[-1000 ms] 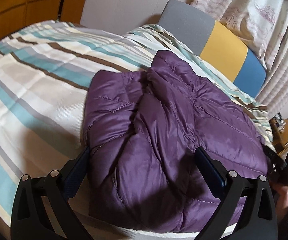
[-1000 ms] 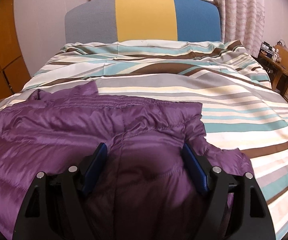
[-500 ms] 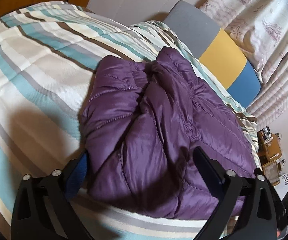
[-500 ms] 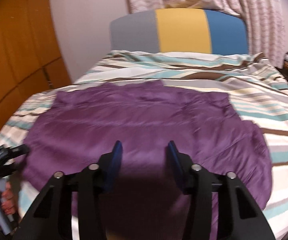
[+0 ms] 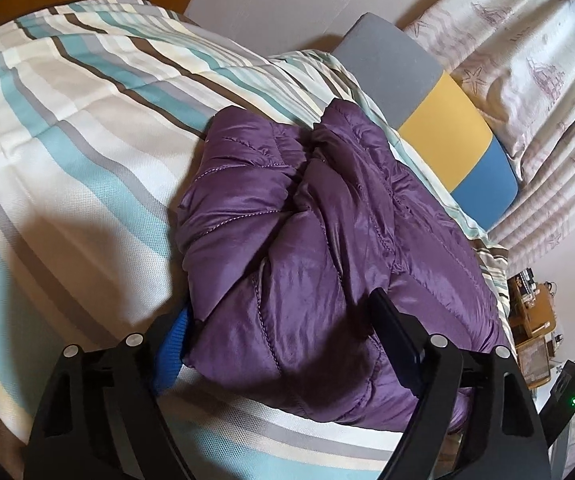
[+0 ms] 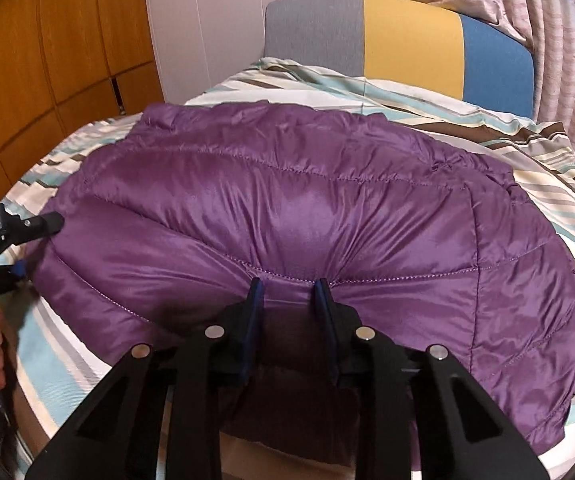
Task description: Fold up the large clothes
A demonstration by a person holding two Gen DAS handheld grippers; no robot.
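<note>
- Jacket (image 6: 287, 208) update: the purple puffer sits on the striped bedspread (image 5: 67, 140), near the foot edge closest to us, already doubled over into a fat bundle
- right gripper (image 6: 287, 292) was spread wide over the near hem a second ago and has slid across toward the middle; its jaws are closing now with a ridge of quilted fabric bunched between them, so we'd call it a pinch forming
- left gripper (image 5: 287, 328) was at its widest a second ago; jaws are closing a bit but still spread, straddling the bundle's end, blue pad (image 5: 173, 336) beside the fabric, not squeezing it as far as we can tell
- our guess: both are lining up grips for the next fold
- long axis runs across the bed, side to side, parallel to the grey, yellow and blue headboard (image 6: 407, 36)
- can't tell which end is the collar
</note>
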